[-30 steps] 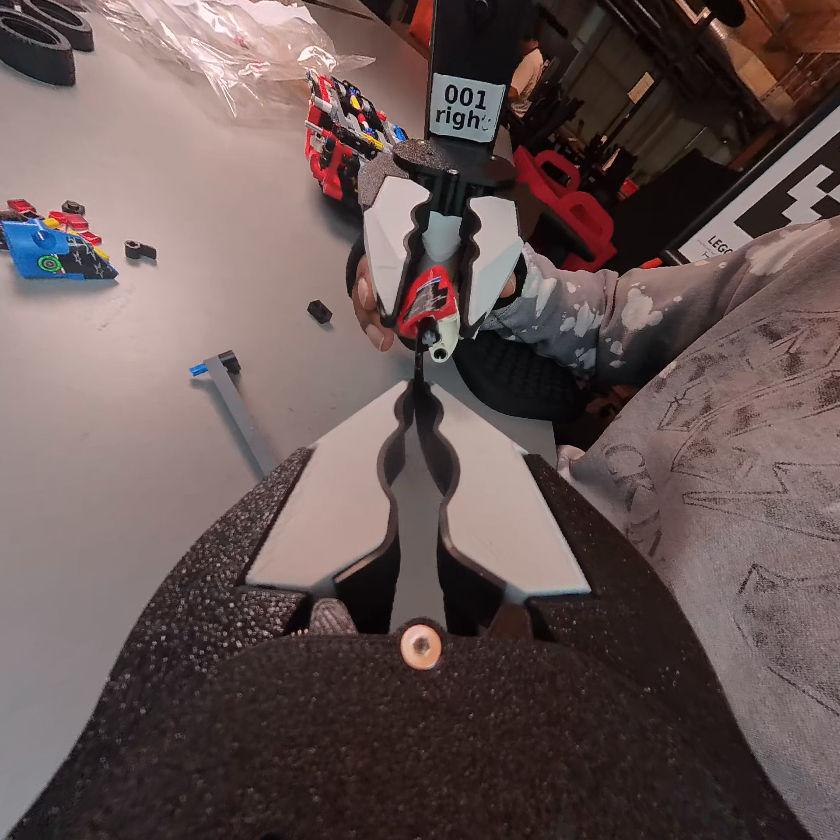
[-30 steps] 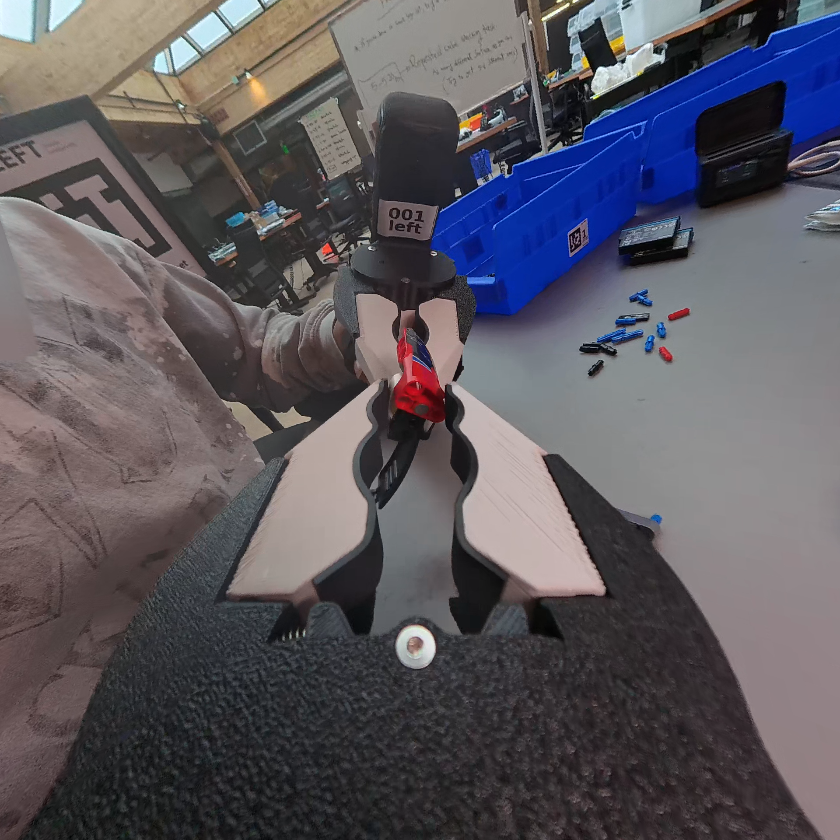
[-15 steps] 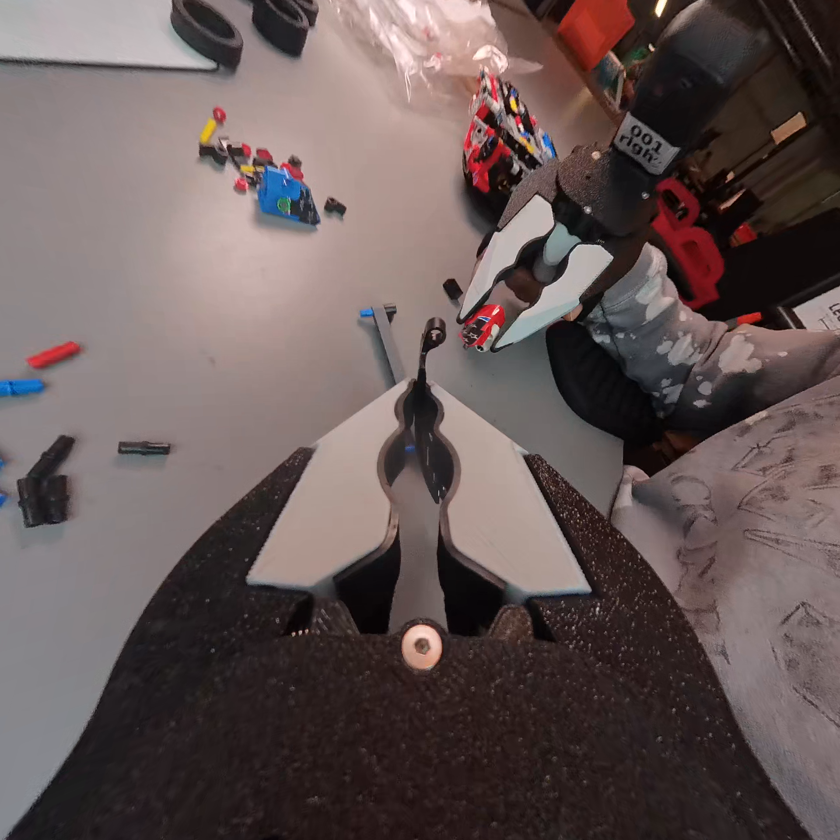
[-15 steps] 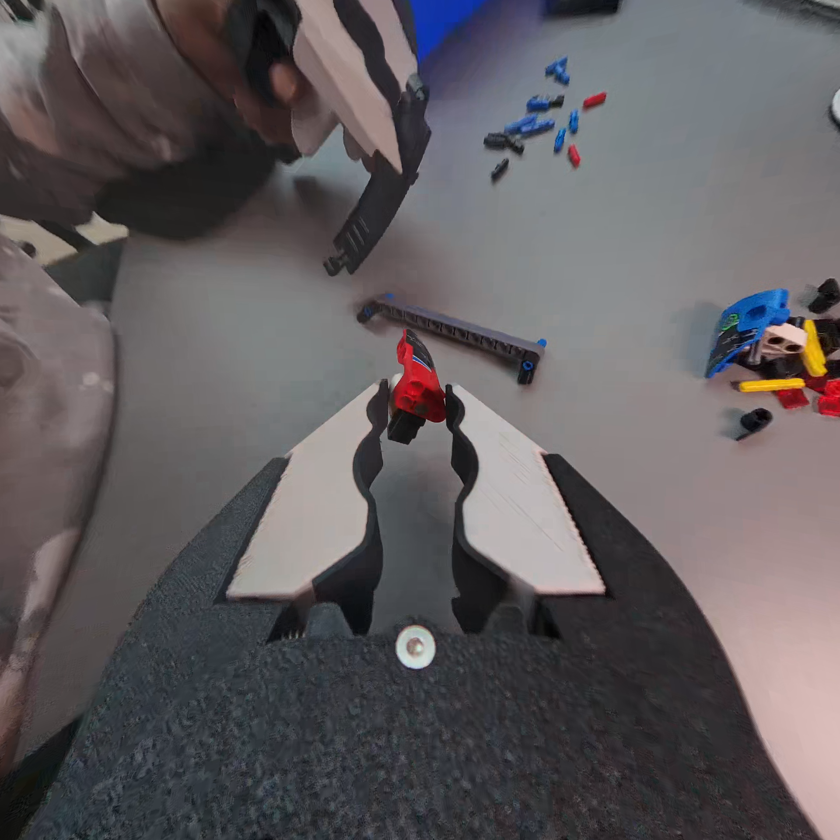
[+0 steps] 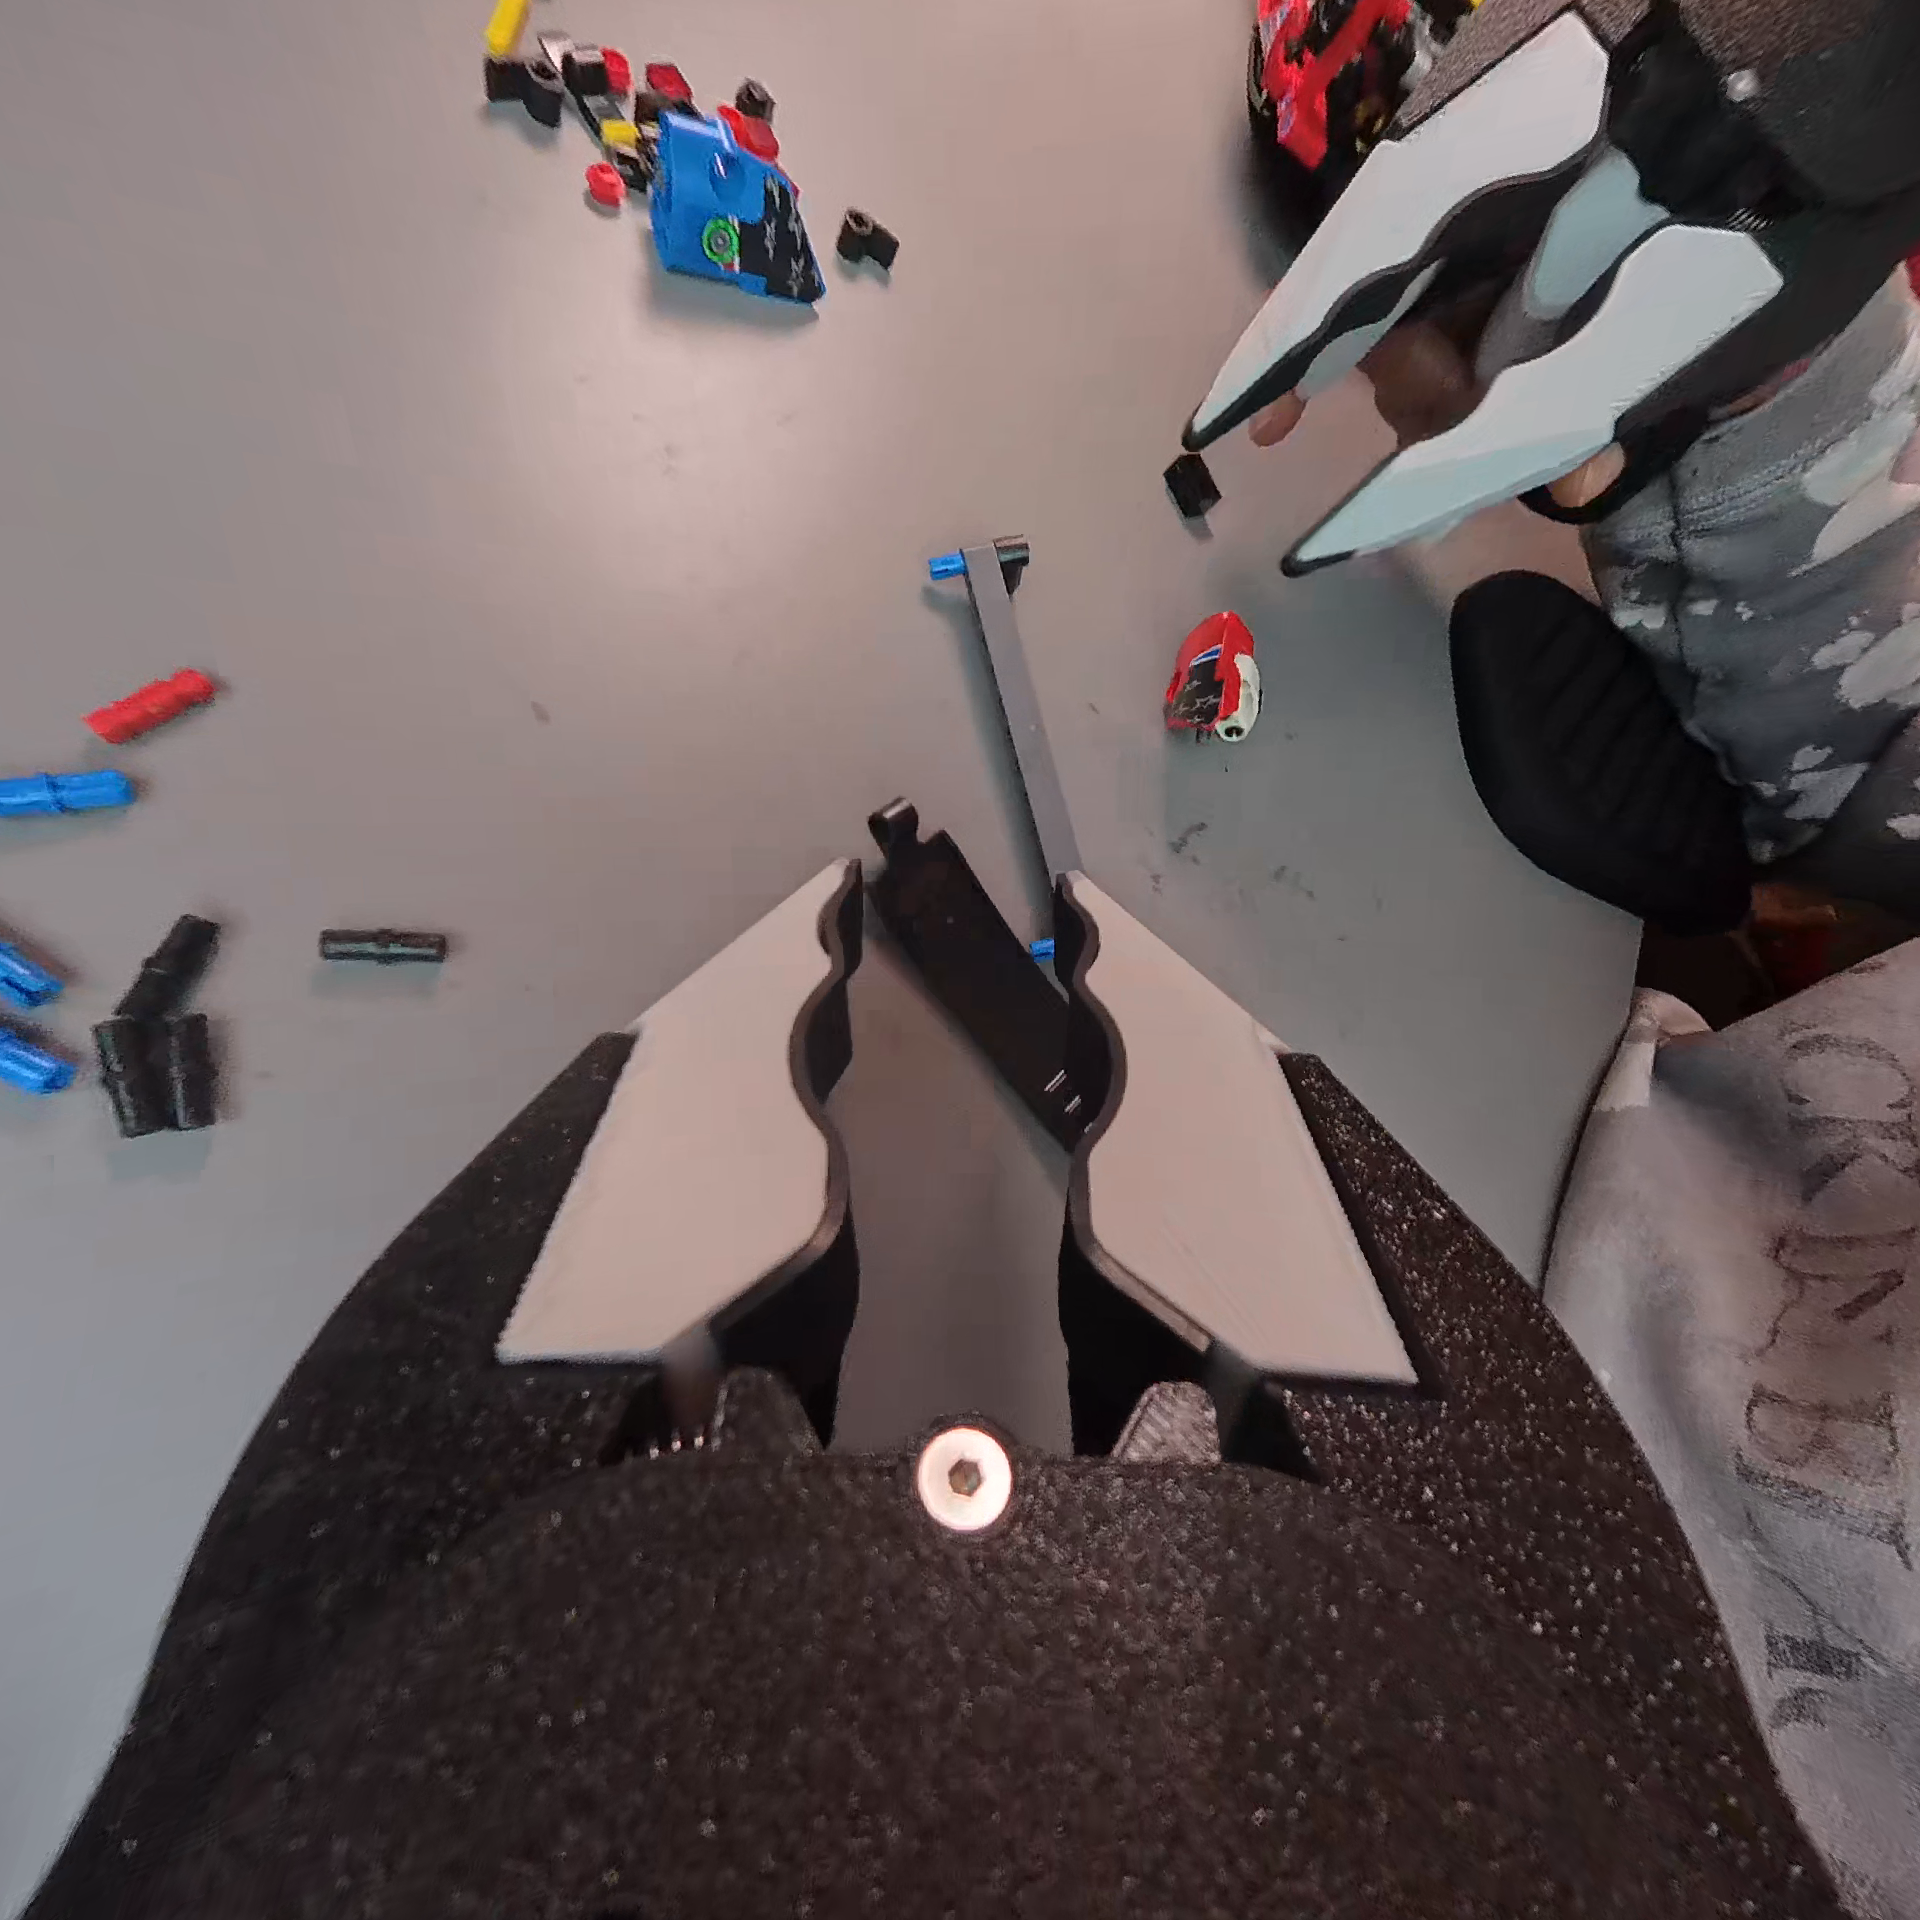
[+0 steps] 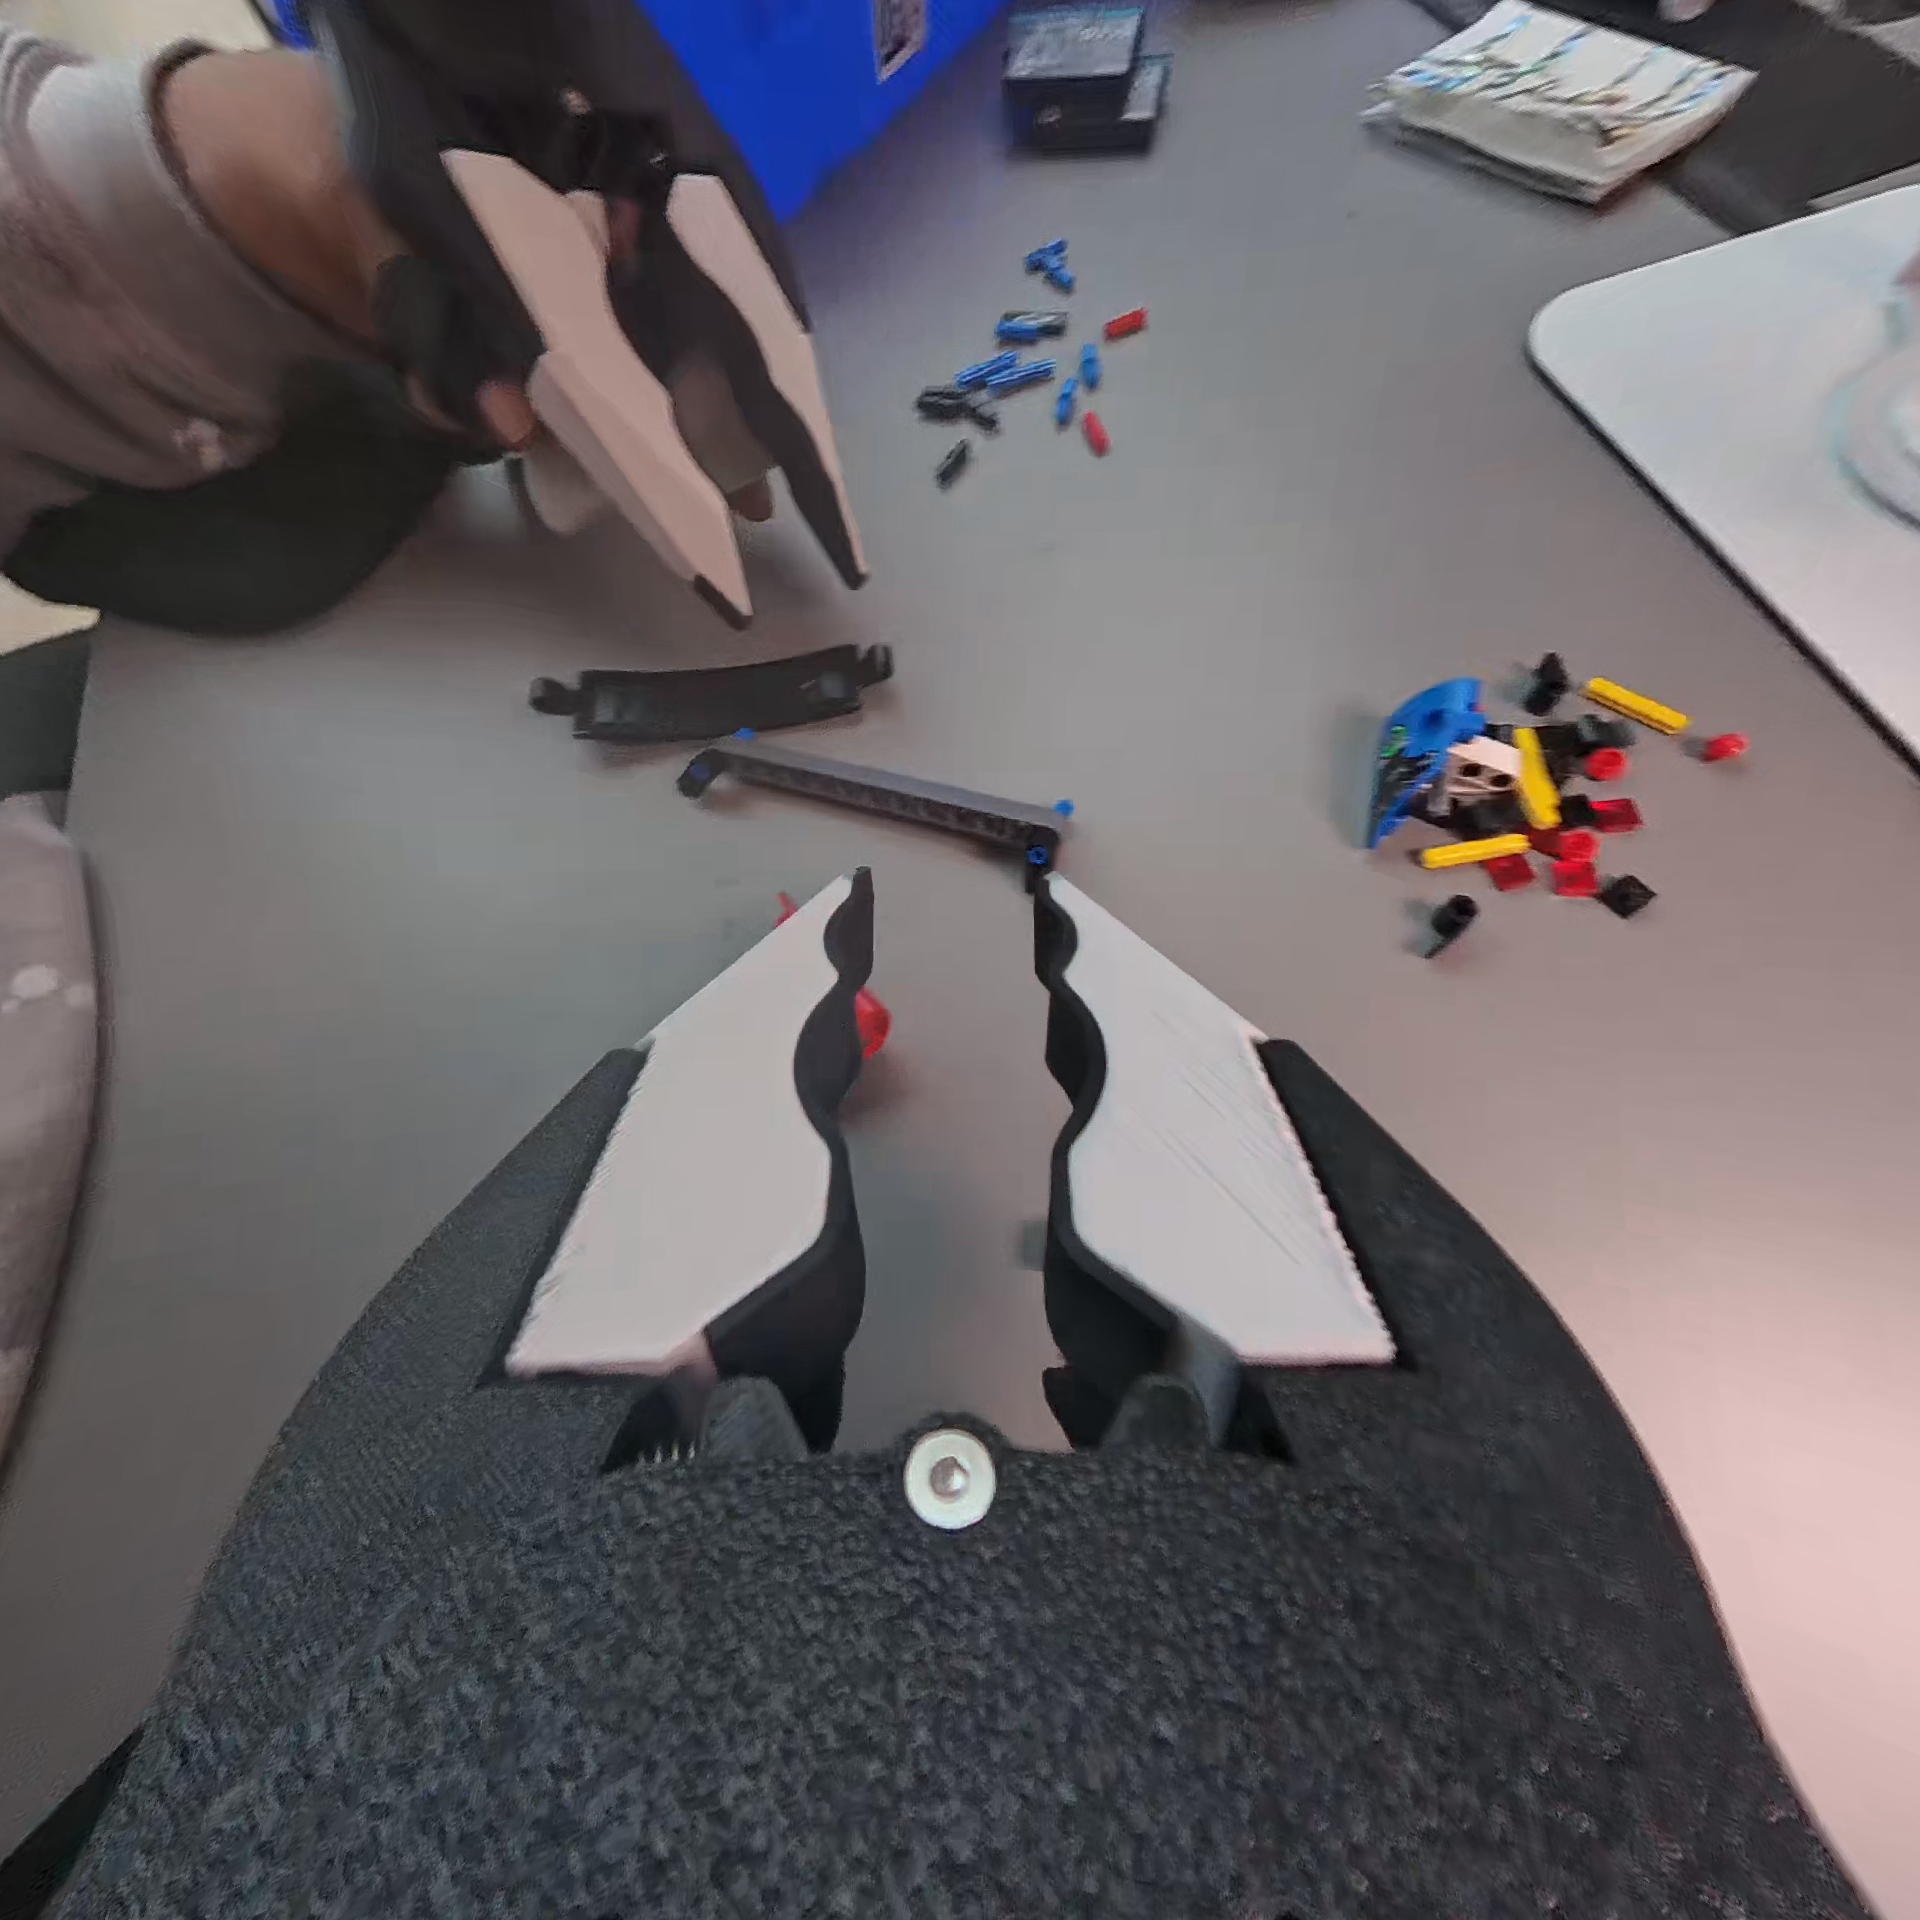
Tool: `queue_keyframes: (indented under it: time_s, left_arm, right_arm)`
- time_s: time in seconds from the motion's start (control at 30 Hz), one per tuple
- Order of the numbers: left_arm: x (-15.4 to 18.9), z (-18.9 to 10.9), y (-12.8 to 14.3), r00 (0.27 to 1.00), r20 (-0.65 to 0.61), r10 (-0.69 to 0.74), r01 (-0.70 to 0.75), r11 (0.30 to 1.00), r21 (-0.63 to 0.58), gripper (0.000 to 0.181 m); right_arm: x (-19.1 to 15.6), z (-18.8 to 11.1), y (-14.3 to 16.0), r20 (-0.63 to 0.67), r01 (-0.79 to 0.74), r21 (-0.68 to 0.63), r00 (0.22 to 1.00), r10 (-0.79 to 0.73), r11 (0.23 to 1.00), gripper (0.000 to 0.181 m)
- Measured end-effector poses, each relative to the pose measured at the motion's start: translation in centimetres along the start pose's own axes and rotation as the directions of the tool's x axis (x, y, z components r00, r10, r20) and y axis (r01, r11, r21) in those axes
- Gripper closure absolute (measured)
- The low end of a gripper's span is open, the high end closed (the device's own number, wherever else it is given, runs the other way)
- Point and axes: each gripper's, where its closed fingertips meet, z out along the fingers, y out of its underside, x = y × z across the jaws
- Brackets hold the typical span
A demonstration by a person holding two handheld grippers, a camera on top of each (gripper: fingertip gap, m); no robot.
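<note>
My left gripper (image 5: 958, 878) is open and empty, low over the grey table. A black curved panel piece (image 5: 966, 956) lies on the table between its jaws, close to the right finger. It also shows in the right wrist view (image 6: 717, 696), under the left gripper (image 6: 790, 592). My right gripper (image 6: 951, 883) is open and empty. A small red curved piece (image 6: 871, 1023) lies on the table, partly hidden by its left finger. In the left wrist view this red piece (image 5: 1210, 675) lies below the right gripper (image 5: 1247, 499). A long grey beam (image 5: 1018, 707) with blue pins lies between the two pieces.
A pile of blue, red, yellow and black bricks (image 6: 1507, 790) lies right of the beam. Loose blue, red and black pins (image 6: 1018, 364) lie farther back. A blue bin (image 6: 831, 83), a booklet (image 6: 1558, 94) and a white board (image 6: 1714, 364) ring the area. A small black piece (image 5: 1192, 483) lies by the right gripper. About 11 cm separates my left fingertips from my right.
Both grippers swung down from holding the pieces together in the air to the table and opened. The black panel piece and the red piece now lie loose on the table.
</note>
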Motion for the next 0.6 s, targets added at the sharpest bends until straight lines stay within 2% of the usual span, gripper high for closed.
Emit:
queue_keyframes:
  time_s: [0.1, 0.17, 0.3, 0.37, 0.4, 0.5, 0.6]
  left_arm:
    - [0.1, -0.7, -1.5, 1.000, -0.018, 0.001, 0.001, 0.997, 0.083, 0.145]
    - [0.3, -0.8, -1.9, 0.999, -0.037, -0.006, 0.010, 0.994, 0.110, 0.146]
    - [0.4, -0.6, -1.9, 0.999, -0.032, 0.006, -0.002, 0.993, 0.121, 0.147]
    - [0.4, -0.7, -2.0, 1.000, -0.020, 0.022, -0.019, 0.991, 0.131, 0.148]
    - [0.5, -0.7, -2.0, 0.999, -0.017, 0.028, -0.025, 0.991, 0.134, 0.148]
    - [0.5, -0.8, -2.2, 0.999, -0.007, 0.040, -0.038, 0.988, 0.147, 0.149]
    - [1.0, -0.9, -2.7, 0.998, -0.023, 0.050, -0.045, 0.983, 0.177, 0.148]
  right_arm:
    - [4.0, 0.2, -0.7, -0.141, -0.042, 0.022, 0.989, 0.045, 0.999, 0.152]
    - [6.7, 1.0, -0.9, -0.224, -0.029, -0.012, 0.974, 0.026, 0.999, 0.152]
    - [9.7, 4.1, -0.9, -0.283, -0.002, -0.122, 0.959, -0.032, 0.993, 0.151]
    - [10.8, 5.2, -0.5, -0.321, 0.018, -0.171, 0.944, -0.074, 0.985, 0.165]
    - [10.9, 5.3, -1.0, -0.326, 0.046, -0.163, 0.940, -0.098, 0.986, 0.177]
    - [9.1, 4.6, -2.3, -0.302, 0.210, -0.135, 0.922, -0.242, 0.968, 0.179]
    - [5.8, 3.1, -4.3, -0.334, 0.477, -0.066, 0.817, -0.470, 0.876, 0.180]
